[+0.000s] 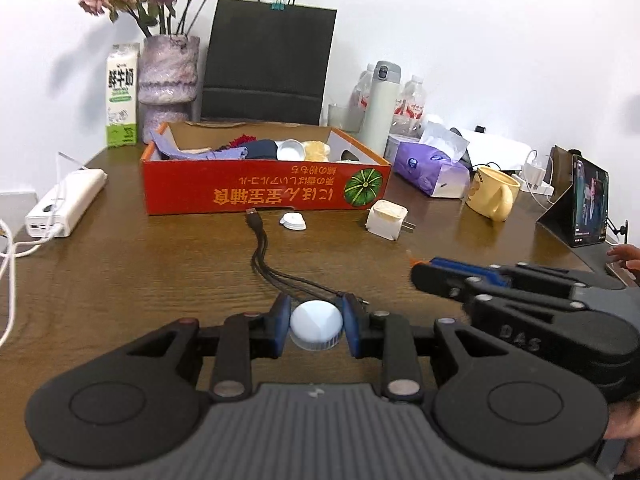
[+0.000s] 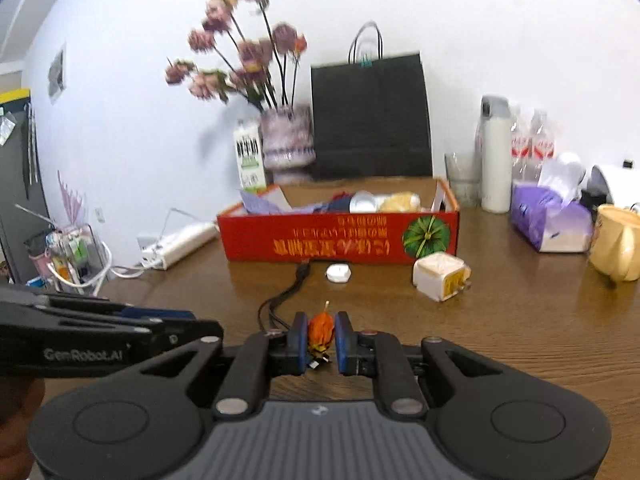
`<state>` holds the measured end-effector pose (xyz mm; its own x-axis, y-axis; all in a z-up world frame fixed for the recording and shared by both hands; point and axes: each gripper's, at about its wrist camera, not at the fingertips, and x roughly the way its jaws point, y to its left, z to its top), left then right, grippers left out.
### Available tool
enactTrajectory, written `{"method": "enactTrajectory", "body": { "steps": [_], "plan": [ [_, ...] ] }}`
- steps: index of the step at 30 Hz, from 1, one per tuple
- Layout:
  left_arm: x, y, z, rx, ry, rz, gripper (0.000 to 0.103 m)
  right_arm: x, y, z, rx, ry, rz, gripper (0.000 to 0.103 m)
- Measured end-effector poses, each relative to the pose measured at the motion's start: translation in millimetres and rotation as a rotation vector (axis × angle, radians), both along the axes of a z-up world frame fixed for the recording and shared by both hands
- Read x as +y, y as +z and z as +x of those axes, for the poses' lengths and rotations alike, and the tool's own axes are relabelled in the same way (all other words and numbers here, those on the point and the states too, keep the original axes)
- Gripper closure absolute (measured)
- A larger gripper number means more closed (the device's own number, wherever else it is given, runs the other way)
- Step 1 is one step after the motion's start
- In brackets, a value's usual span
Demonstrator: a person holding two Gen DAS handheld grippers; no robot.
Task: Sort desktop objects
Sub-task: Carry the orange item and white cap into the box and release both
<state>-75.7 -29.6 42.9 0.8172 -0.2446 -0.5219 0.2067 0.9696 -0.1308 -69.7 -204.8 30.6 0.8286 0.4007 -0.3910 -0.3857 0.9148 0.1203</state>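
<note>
Left tool (image 1: 316,326) clenched on white cap (image 1: 316,324); right tool (image 2: 321,336) clenched on small orange item (image 2: 321,332); both above bench (image 1: 120,272), red box (image 1: 264,188) straight ahead, left slightly nearer

Cable (image 1: 256,240) and charger (image 1: 387,219) lie before the box (image 1: 256,192).

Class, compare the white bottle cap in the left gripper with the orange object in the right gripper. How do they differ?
The white bottle cap is round and pale; the orange object is narrower and pointed. The cap fills the left gripper, so its jaws stand wider than the right gripper jaws. Both are held above the table.
</note>
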Motion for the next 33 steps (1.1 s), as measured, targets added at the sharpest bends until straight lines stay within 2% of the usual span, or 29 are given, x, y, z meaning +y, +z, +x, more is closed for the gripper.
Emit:
{"method": "enactTrajectory", "body": {
  "steps": [4, 9, 12, 15, 18, 20, 22, 26, 29, 32, 33],
  "plan": [
    [0.5, 10.8, -16.4, -0.033, 0.002, -0.011, 0.074, -10.7, 8.2, -22.8, -0.039, -0.025, 0.003, 0.090],
    [5.6, 19.6, -16.0, -0.037, 0.053, -0.010, 0.074, -24.3, 17.2, -35.2, -0.093, -0.043, 0.025, 0.090],
    [12.9, 34.5, -4.3, -0.077, 0.077, 0.020, 0.074, -29.8, 27.8, -29.3, -0.117, -0.050, 0.023, 0.090],
    [21.7, 64.6, 22.8, -0.142, 0.105, 0.044, 0.074, -37.5, 49.0, -9.9, -0.148, -0.068, 0.027, 0.090],
    [31.3, 100.6, 65.5, -0.171, 0.166, 0.012, 0.074, -43.6, 78.6, 29.4, -0.169, -0.077, 0.032, 0.090],
    [34.5, 118.6, 98.5, -0.178, 0.173, 0.001, 0.074, -45.4, 96.3, 62.1, -0.154, -0.084, 0.024, 0.090],
    [36.8, 125.9, 140.9, -0.151, 0.184, -0.001, 0.074, -44.8, 110.2, 105.9, -0.117, -0.089, 0.013, 0.090],
    [44.0, 106.4, 236.4, -0.005, 0.213, 0.026, 0.074, -41.6, 115.8, 213.4, 0.051, -0.082, 0.034, 0.090],
    [55.6, 86.2, 301.2, 0.129, 0.214, 0.013, 0.074, -37.1, 97.8, 289.4, 0.221, -0.088, 0.056, 0.090],
    [59.0, 65.9, 348.0, 0.212, 0.241, 0.047, 0.073, -25.3, 75.6, 339.4, 0.297, -0.122, 0.010, 0.090],
    [59.6, 59.1, 360.0, 0.238, 0.266, 0.064, 0.069, -21.8, 69.1, 353.6, 0.312, -0.128, -0.005, 0.087]
  ]
}}
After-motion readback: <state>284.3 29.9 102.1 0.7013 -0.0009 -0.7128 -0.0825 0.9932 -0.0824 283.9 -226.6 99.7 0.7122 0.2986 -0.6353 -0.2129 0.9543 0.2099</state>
